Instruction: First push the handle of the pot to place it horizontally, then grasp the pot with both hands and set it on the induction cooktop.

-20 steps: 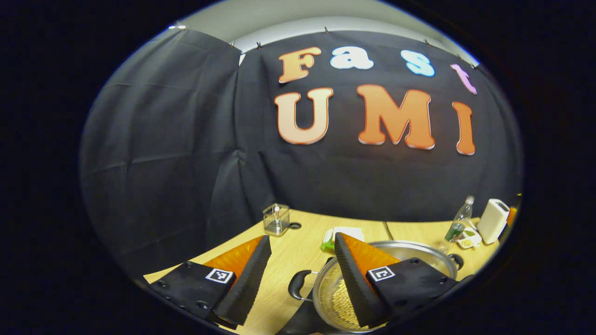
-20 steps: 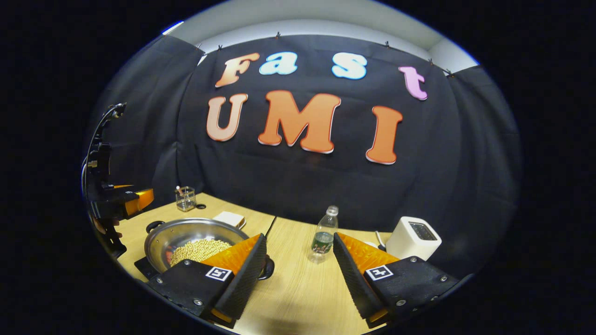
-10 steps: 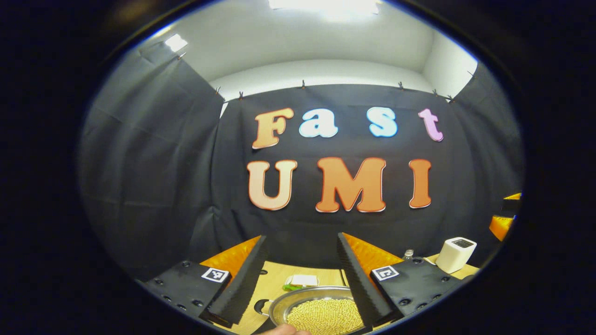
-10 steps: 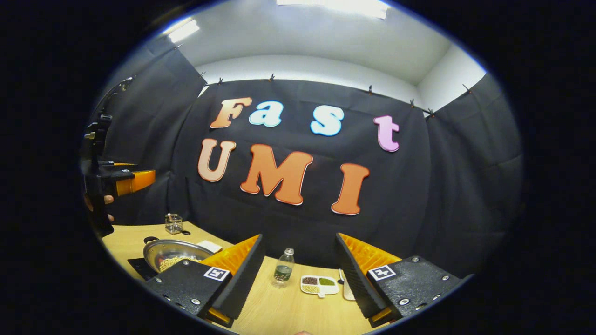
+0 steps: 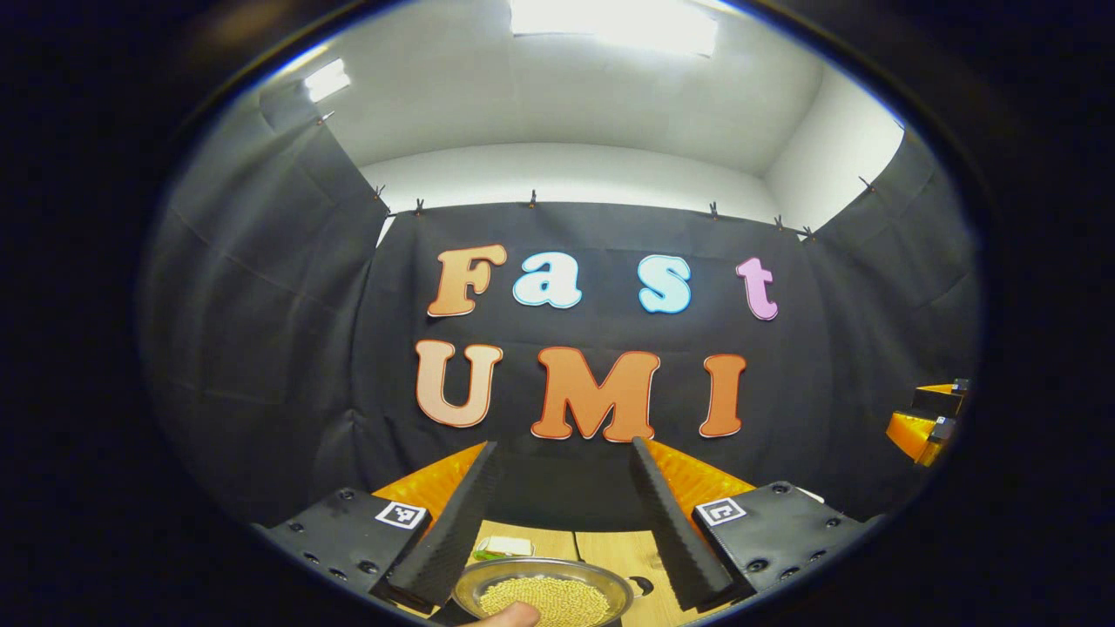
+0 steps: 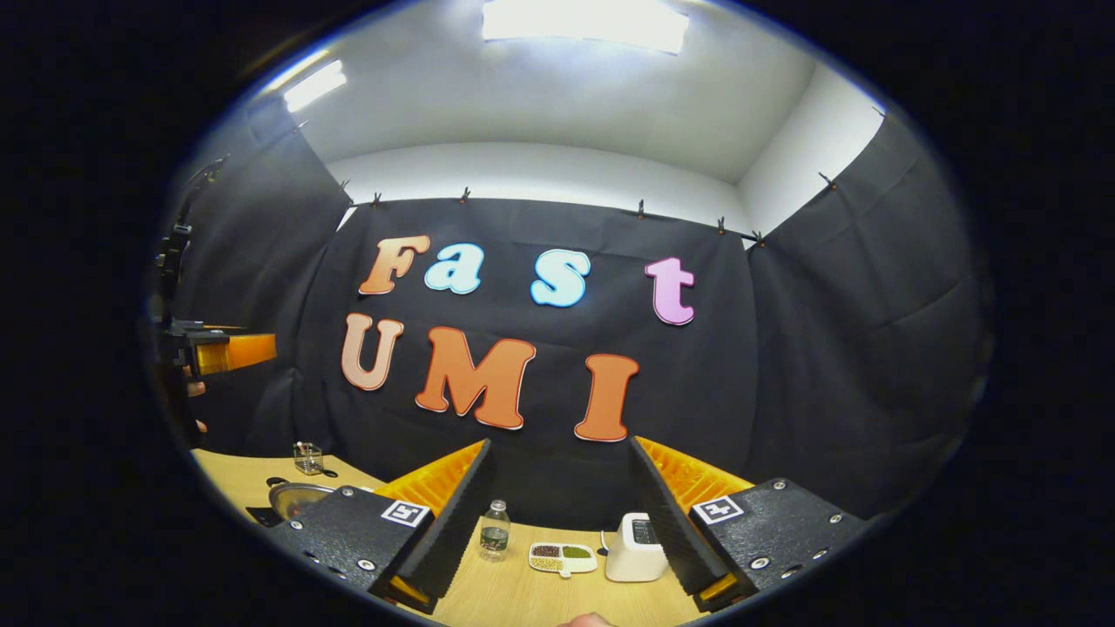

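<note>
Left gripper view: left claw (image 5: 557,522) wide, empty; round steel pot of beans (image 5: 544,594) bottom centre on wooden tabletop (image 5: 610,549). Right claw (image 6: 557,522) wide, empty.

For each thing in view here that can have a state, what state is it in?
Left gripper: jaws open, empty, raised above the pot.
Right gripper: jaws open, empty.
Pot: upright on the table, holding beans, ungripped.
Bottle: upright, capped.
Divided dish: flat on the table, compartments filled.
White appliance: upright.
Glass jar: upright.
</note>
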A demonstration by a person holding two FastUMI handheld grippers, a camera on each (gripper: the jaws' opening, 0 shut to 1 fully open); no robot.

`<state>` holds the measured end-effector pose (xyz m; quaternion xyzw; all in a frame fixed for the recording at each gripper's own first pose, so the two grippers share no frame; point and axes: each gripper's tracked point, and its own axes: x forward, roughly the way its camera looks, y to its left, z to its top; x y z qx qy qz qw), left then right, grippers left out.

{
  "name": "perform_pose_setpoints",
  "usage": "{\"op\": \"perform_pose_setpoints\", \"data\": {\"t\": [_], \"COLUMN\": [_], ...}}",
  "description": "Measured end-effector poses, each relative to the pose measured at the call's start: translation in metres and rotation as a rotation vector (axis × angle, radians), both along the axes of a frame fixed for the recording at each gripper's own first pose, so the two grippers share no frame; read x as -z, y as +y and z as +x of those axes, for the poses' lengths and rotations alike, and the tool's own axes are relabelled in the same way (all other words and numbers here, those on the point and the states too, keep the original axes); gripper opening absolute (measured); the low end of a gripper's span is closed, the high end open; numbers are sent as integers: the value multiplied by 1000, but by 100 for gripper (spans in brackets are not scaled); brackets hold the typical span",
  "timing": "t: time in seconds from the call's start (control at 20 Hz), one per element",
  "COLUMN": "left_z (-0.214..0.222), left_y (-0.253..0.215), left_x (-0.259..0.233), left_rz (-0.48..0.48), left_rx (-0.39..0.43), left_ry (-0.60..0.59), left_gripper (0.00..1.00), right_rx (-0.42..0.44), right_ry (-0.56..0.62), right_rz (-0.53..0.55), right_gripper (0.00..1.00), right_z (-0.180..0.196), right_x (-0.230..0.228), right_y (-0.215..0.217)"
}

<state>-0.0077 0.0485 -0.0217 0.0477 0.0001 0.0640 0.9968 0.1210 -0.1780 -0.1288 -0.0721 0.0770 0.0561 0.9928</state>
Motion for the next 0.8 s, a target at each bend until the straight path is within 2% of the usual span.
{"op": "perform_pose_setpoints", "data": {"t": [0.2,0.4,0.5,0.55,0.7,0.75,0.8], "left_z": [-8,-10,-10,-10,-9,-8,-7], "left_y": [-10,-8,-10,-11,-6,-4,-5], "left_x": [-26,-49,-48,-48,-46,-45,-44], "left_rz": [-5,61,59,51,43,44,41], "left_rx": [24,12,9,12,6,-4,-5], "left_ry": [-31,-64,-60,-57,-57,-54,-52], "left_gripper": [99,99,99,94,94,99,99], "right_rx": [-45,-46,-52,-57,-62,-71,-79], "right_ry": [-1,-29,-55,-61,-77,-79,-75], "right_rz": [19,29,24,28,11,14,22], "right_gripper": [94,94,94,94,94,94,94], "right_z": [-5,1,1,0,-4,-4,-7], "right_x": [-18,-37,-48,-52,-60,-59,-59], "right_y": [5,3,8,13,14,19,21]}}
